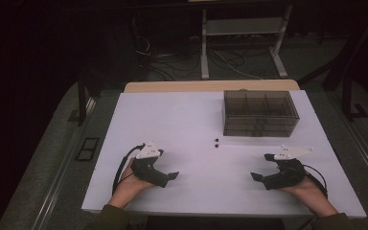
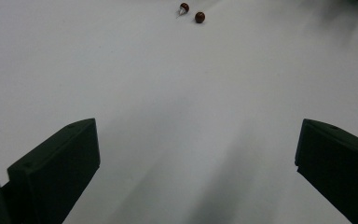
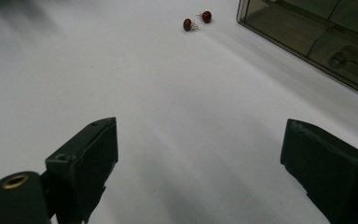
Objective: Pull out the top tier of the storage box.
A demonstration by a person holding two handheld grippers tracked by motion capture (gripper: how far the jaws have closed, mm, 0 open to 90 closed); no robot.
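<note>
Two small dark red ball earrings [image 1: 216, 142] lie side by side on the white table [image 1: 191, 120], just in front of a smoky clear drawer box [image 1: 260, 112]. The same pair of earrings [image 2: 192, 12] lies far ahead in the left gripper view, and the earrings [image 3: 196, 21] lie beside the box [image 3: 317, 32] in the right gripper view. My left gripper [image 1: 168, 178] rests near the front left, held by a hand, jaws wide apart and empty. At the front right sits my right gripper [image 1: 260, 178], also open with nothing between its jaws.
The box stands at the back right of the table, its small compartments and drawer knobs [image 3: 349, 58] visible. A wooden strip [image 1: 211, 86] borders the far edge. Behind it are metal legs [image 1: 242, 43] and cables on the dark floor.
</note>
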